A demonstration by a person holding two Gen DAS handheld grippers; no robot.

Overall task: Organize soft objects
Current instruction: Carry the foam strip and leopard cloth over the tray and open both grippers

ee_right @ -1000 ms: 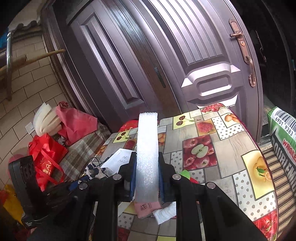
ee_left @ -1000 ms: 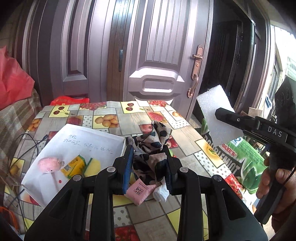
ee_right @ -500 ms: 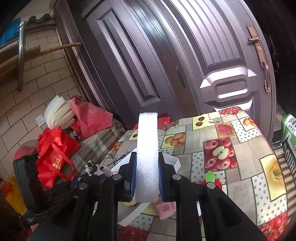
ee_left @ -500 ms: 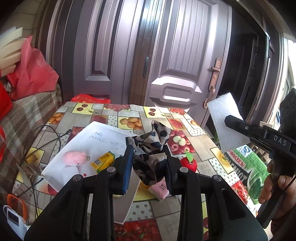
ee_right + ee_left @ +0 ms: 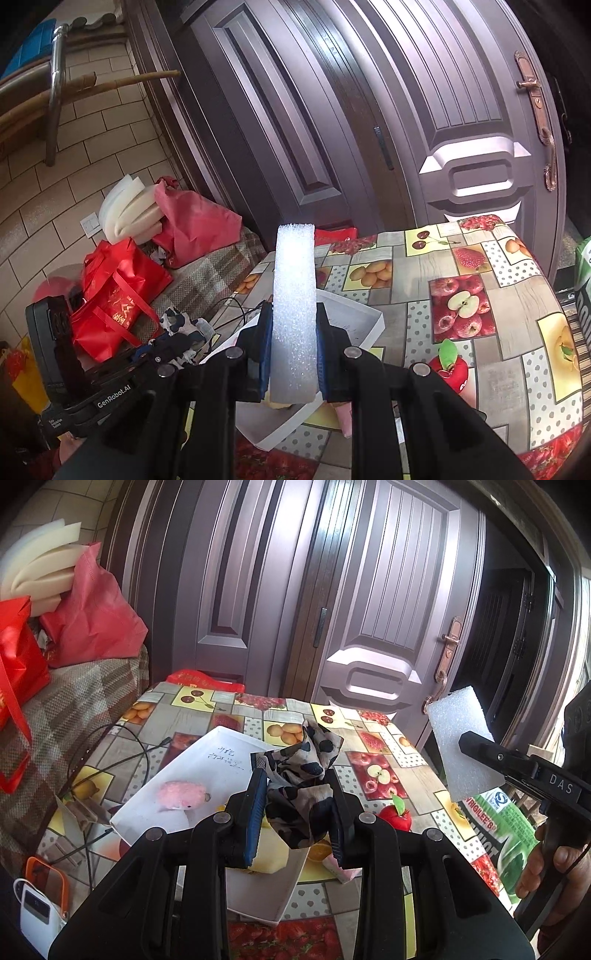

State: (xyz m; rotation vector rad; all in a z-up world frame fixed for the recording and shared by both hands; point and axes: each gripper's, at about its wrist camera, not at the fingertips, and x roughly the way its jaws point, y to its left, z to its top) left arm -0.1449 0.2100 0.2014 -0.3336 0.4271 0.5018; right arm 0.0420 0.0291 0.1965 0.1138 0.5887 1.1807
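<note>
My left gripper (image 5: pixel 295 812) is shut on a crumpled black-and-beige spotted cloth (image 5: pixel 306 771) and holds it above a white tray (image 5: pixel 207 771) on the fruit-patterned table (image 5: pixel 380 753). My right gripper (image 5: pixel 293 347) is shut on a white foam block (image 5: pixel 294 295), held upright above the table; the block also shows in the left wrist view (image 5: pixel 461 746). A pink fluffy toy (image 5: pixel 181 794) lies in the tray. A red apple toy (image 5: pixel 397 816) and a pink packet (image 5: pixel 343 871) lie on the table beside the tray.
Dark doors (image 5: pixel 369 609) stand behind the table. Red bags (image 5: pixel 122 295) and white foam sheets (image 5: pixel 129 210) sit on a plaid seat (image 5: pixel 66 709) at left. Cables (image 5: pixel 122 753) and a white power bank (image 5: pixel 37 919) lie at the table's left. A green sack (image 5: pixel 502 834) stands at right.
Both grippers have drawn back and upward from the table with their loads still held. The tray, the apple toy and the left clutter have come more into view.
</note>
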